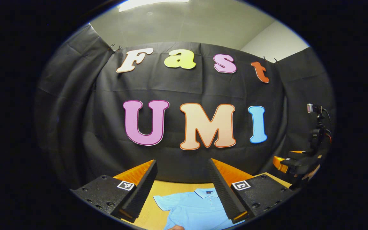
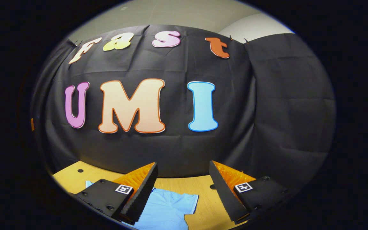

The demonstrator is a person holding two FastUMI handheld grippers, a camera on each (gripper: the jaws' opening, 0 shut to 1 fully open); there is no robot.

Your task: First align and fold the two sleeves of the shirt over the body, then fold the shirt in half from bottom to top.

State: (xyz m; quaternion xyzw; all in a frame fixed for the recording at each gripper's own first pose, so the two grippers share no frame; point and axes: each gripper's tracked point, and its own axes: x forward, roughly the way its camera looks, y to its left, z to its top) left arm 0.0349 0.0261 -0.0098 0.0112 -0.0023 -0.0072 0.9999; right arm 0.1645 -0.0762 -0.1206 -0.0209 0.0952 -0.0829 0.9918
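Your left claw (image 1: pixel 182 188) and right claw (image 2: pixel 182 191) hung spread above the shirt (image 1: pixel 196 207) on the desk (image 2: pixel 203 187); soft, light cloth, best pinched at sleeve (image 2: pixel 188 201) hems.

I count one shirt (image 1: pixel 193 209), light blue, lower centre of left gripper view; same shirt (image 2: pixel 168 209) lower centre of right gripper view. One table (image 2: pixel 72 179) under it. Two grippers: left gripper (image 1: pixel 182 191) at bottom of left gripper view, right gripper (image 2: pixel 182 193) at bottom of right gripper view, two fingers each, spread apart. Right gripper (image 1: pixel 299 163) also at right edge of left gripper view.
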